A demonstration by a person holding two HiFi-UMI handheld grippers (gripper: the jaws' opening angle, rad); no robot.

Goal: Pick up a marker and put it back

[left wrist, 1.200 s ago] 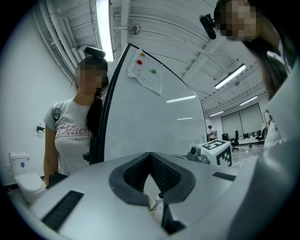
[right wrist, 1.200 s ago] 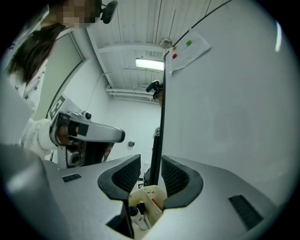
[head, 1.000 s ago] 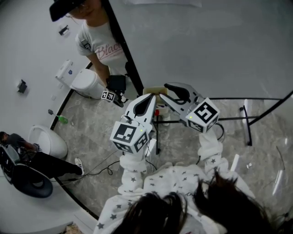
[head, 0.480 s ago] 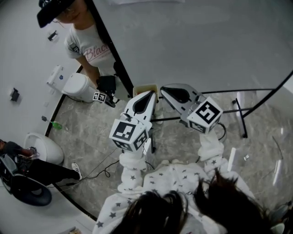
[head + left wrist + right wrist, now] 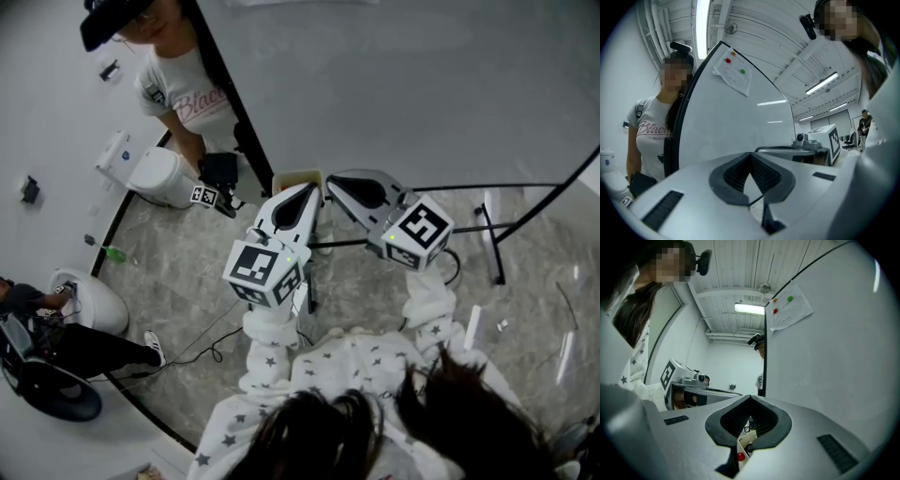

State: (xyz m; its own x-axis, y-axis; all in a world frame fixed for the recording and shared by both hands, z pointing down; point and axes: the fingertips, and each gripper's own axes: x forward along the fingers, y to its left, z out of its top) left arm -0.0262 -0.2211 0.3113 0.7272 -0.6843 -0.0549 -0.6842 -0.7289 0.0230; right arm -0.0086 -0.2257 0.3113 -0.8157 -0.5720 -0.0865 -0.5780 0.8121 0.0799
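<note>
Only the right gripper view looks down into the tan box, through the slit under its pads. There a red marker stands end-up inside, with a dark cap beside it. The head view gives the same box only as a pale rim against the whiteboard, its contents hidden behind the two gripper noses. The left gripper view shows no box at all, just board surface and the other gripper's marker cube. The right gripper has its jaws pressed together at the tips with nothing caught between them, and the red marker sits below, in the box. The left gripper is closed too, its pads meeting on nothing. From above, both noses point at the box, close side by side. A paper sheet held by a red and a green magnet shows in both gripper views. Another person in a white T-shirt stands past the board's edge, holding a black device. The board's black stand legs cross the marbled floor on the right.
</note>
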